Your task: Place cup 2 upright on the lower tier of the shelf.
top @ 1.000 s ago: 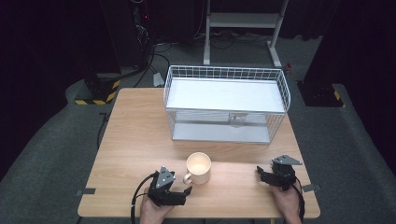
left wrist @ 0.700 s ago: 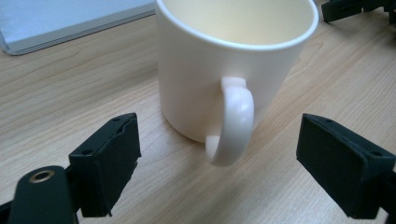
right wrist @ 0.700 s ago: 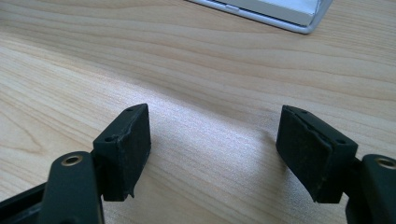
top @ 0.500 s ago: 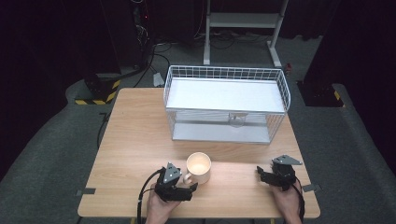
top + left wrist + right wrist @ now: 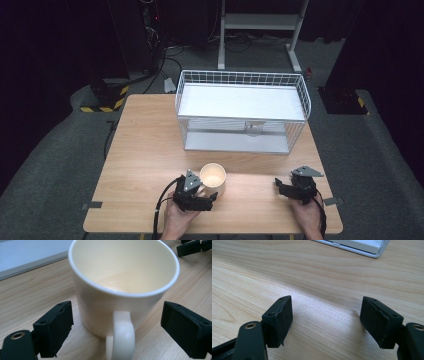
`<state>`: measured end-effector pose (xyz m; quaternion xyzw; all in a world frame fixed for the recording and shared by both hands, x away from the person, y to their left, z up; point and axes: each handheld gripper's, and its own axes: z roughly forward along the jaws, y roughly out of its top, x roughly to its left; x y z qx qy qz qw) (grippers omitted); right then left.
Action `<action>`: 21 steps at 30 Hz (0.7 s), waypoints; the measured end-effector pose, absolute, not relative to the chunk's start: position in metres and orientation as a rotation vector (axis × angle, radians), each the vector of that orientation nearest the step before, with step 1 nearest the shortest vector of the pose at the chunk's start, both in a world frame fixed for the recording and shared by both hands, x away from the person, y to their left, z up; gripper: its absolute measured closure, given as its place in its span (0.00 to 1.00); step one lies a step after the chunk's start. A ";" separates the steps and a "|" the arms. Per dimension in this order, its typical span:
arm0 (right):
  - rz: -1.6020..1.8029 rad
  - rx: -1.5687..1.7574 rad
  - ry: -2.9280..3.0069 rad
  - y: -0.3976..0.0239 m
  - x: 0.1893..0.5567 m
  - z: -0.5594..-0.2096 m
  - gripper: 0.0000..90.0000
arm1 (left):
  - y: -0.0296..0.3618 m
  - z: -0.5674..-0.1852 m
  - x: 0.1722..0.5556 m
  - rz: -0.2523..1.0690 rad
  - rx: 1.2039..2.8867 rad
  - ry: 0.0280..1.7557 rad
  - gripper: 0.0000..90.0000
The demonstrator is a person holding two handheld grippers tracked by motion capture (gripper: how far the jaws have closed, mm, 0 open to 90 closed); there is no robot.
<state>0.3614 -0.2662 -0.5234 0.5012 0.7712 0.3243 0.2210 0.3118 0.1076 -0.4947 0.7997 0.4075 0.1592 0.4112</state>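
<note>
No legible text or labels anywhere

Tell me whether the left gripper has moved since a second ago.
Yes. The left gripper has slid right along the table's near edge, closing in on the mug; its jaws, just opening, flank the handle without touching.

Left claw [image 5: 209, 198] jaws just opening wide, right claw [image 5: 278, 185] parted, low

A white wire basket [image 5: 242, 112] stands on the far half of the wooden table [image 5: 145, 145], with a white shelf inside it; behind the table, on the dark floor, a white metal frame [image 5: 260, 22] and black cables [image 5: 160, 55]; yellow-and-black striped tape [image 5: 102, 107] lies left.
</note>
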 end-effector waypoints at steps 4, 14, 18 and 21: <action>0.896 1.385 2.132 -0.266 0.361 -0.523 0.29 | 0.106 -0.493 0.314 0.409 2.006 1.027 0.12; 0.897 1.385 2.132 -0.266 0.361 -0.523 0.29 | 0.098 -0.490 0.321 0.434 2.010 1.014 0.09; 0.897 1.386 2.132 -0.266 0.361 -0.523 0.29 | 0.095 -0.491 0.324 0.428 2.014 1.014 0.09; 0.897 1.386 2.132 -0.266 0.361 -0.523 0.29 | 0.092 -0.491 0.326 0.432 2.015 1.016 0.08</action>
